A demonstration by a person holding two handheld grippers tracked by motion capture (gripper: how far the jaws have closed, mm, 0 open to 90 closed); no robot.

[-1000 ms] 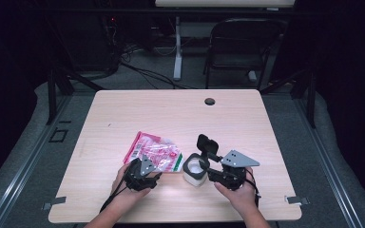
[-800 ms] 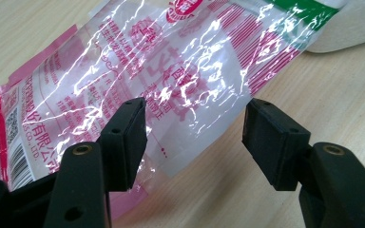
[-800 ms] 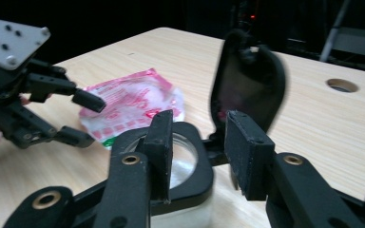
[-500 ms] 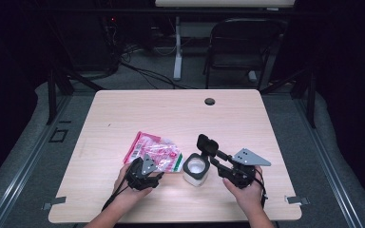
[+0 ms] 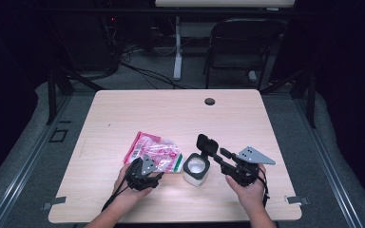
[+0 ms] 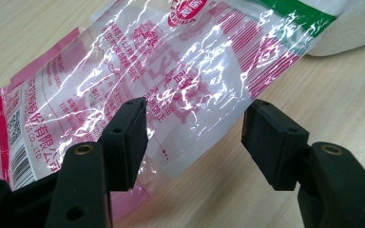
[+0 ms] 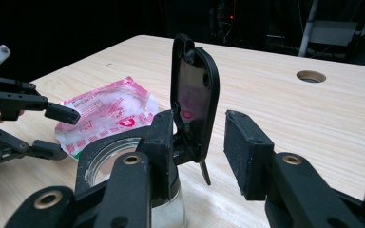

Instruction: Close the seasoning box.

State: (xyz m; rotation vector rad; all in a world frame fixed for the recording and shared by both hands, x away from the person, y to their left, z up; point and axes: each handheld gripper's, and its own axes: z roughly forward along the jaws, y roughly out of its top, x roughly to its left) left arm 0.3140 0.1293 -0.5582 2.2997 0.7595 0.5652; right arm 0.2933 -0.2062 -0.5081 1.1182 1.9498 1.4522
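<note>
Since the earlier frame the right gripper [image 5: 212,153] has drawn back a little from the jar [image 5: 196,169], its jaws having just narrowed, and they now stand released either side of the flipped-up black lid [image 7: 193,97]. That leaves the jar open (ready, I judge, for filling). The left gripper [image 6: 192,135] hovers with jaws released over the pink snack packet [image 6: 161,76], lying flat on the worktop [image 5: 171,114] just beside the jar, probably to pick it up.

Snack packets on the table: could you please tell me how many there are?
1. A pink snack packet lies flat on the table, left of the open-lidded jar, under the left claw.
</note>
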